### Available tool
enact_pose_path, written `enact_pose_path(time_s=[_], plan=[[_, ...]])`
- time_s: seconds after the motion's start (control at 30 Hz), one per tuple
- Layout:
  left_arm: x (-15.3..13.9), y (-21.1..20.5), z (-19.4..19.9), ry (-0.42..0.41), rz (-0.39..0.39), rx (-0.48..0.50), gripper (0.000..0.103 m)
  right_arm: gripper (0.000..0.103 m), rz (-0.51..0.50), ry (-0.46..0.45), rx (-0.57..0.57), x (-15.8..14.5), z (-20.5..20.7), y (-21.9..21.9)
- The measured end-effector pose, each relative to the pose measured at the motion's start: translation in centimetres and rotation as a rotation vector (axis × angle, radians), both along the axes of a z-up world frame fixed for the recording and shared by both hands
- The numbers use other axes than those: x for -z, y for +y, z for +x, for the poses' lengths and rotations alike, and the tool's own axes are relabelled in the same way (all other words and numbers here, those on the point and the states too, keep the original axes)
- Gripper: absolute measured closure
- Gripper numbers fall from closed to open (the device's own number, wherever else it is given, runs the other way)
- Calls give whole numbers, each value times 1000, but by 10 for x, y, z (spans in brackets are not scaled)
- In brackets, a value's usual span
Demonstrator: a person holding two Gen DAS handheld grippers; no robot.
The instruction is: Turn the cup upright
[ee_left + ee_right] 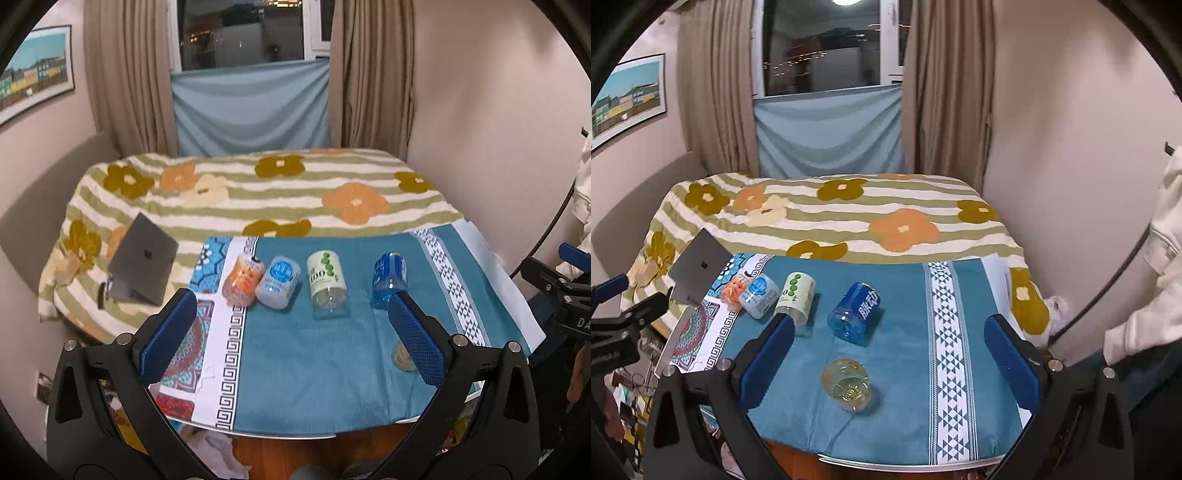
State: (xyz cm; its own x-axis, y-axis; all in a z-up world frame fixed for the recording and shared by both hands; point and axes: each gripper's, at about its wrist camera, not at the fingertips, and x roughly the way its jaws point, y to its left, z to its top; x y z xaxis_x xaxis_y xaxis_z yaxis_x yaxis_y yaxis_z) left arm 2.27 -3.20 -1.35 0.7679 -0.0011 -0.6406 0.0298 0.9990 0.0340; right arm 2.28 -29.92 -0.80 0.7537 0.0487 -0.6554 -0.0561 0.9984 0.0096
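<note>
A clear yellowish cup [847,384] lies on its side on the blue cloth, near the table's front edge. In the left wrist view only a sliver of the cup [400,356] shows behind the right finger. My right gripper [890,354] is open and empty, hovering above and around the cup, apart from it. My left gripper [291,336] is open and empty, held over the front middle of the cloth, left of the cup.
A row of lying cut bottles sits farther back: orange [243,280], pale blue [279,282], green-labelled [327,282] and blue [389,280]. A closed laptop [142,258] rests on the flowered bed behind. The table [908,459] front edge is close below.
</note>
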Motion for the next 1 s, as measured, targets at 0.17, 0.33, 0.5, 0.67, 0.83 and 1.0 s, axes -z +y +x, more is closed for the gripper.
enact_pose_path(time_s=[0.17, 0.33, 0.5, 0.67, 0.83, 1.0], plan=[[2, -4, -5, -17, 9, 15, 0, 1, -7, 9, 18, 3, -7, -2], [3, -6, -8, -25, 15, 23, 0, 1, -1, 17, 33, 6, -10, -4], [2, -8, -13, -36, 20, 30, 0, 1, -7, 6, 38, 4, -14, -6], [0, -11, -15, -45, 25, 36, 0, 1, -3, 0, 36, 3, -15, -6], [-1, -13, -18, -49, 24, 41, 0, 1, -1, 0, 34, 3, -17, -6], [-2, -14, -19, -48, 22, 37, 0, 1, 1, 1, 36, 2, -19, -8]])
